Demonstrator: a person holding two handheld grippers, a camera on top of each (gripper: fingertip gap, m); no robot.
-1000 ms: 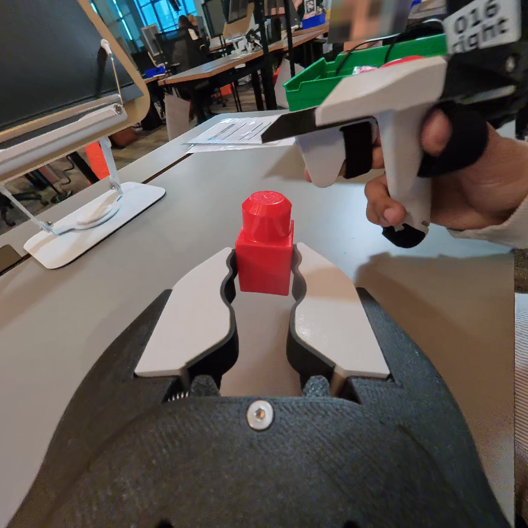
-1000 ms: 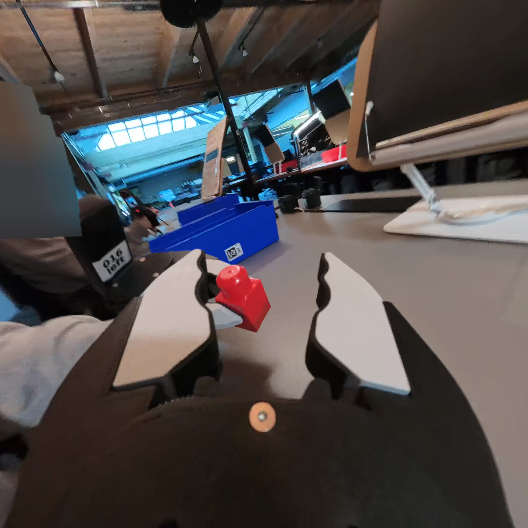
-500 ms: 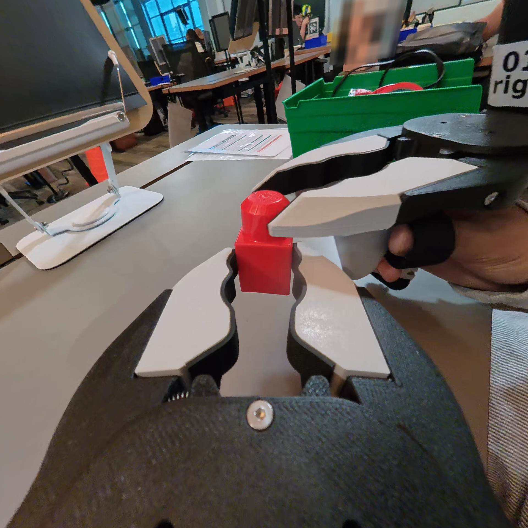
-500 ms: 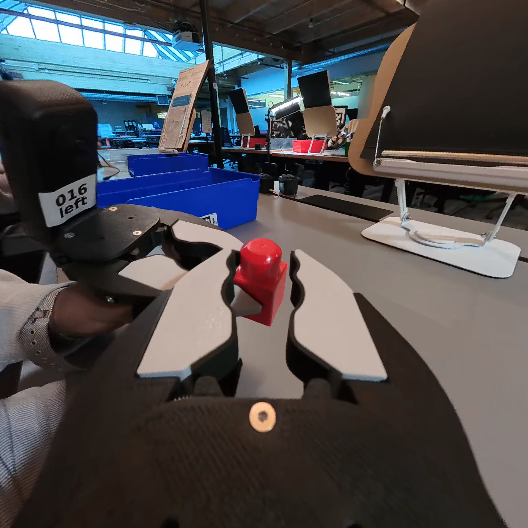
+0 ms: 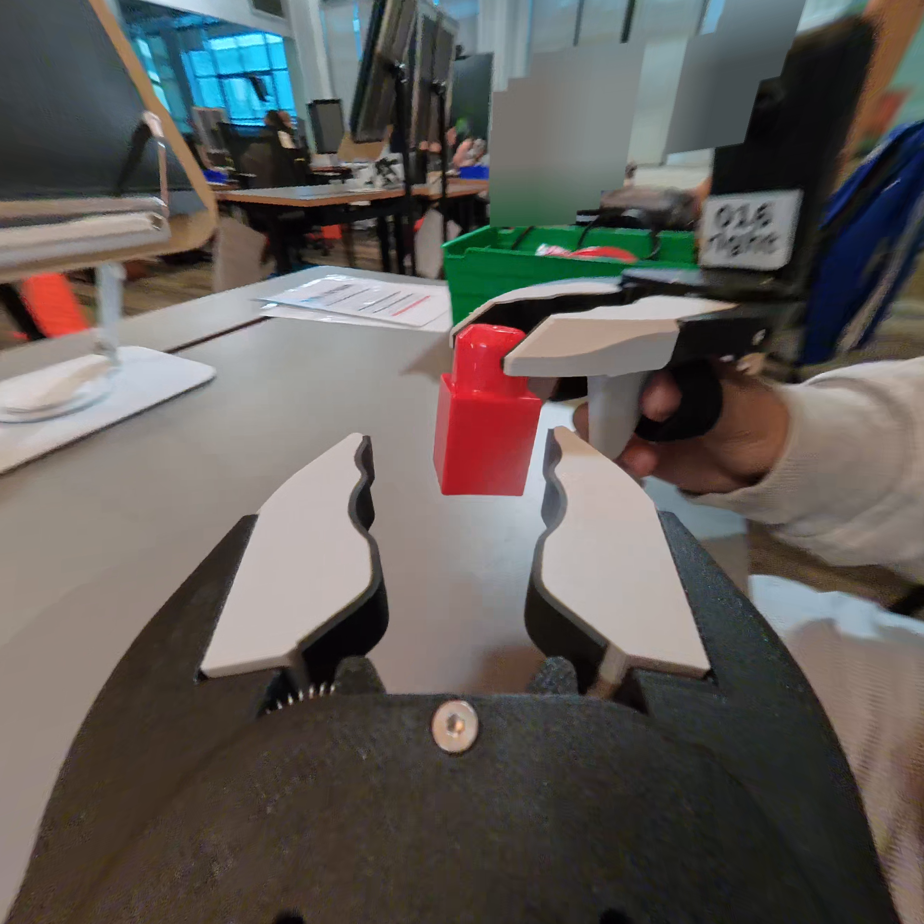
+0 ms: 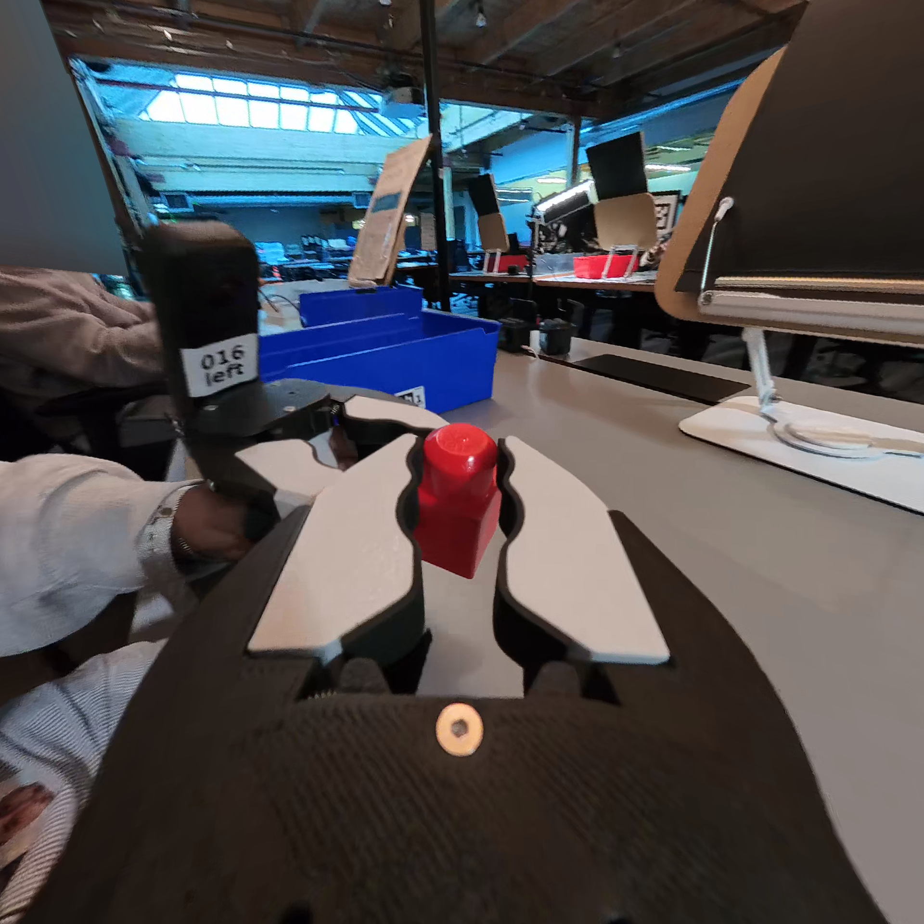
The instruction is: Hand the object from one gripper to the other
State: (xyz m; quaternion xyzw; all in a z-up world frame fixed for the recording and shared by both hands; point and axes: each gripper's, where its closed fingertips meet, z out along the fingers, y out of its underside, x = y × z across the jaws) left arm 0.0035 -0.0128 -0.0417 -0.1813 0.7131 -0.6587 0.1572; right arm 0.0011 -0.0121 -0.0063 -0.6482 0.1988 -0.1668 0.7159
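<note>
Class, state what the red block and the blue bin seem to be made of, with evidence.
Red studded block: likely glossy moulded plastic, with sharp highlights on its rounded stud. Blue open bin: probably smooth rigid plastic, with uniform colour and thin moulded walls.

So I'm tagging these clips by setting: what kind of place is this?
Probably a shared workshop or lab: rows of long work tables, plastic parts bins, one blue and one green, plus exposed ceiling beams and skylights.
</note>
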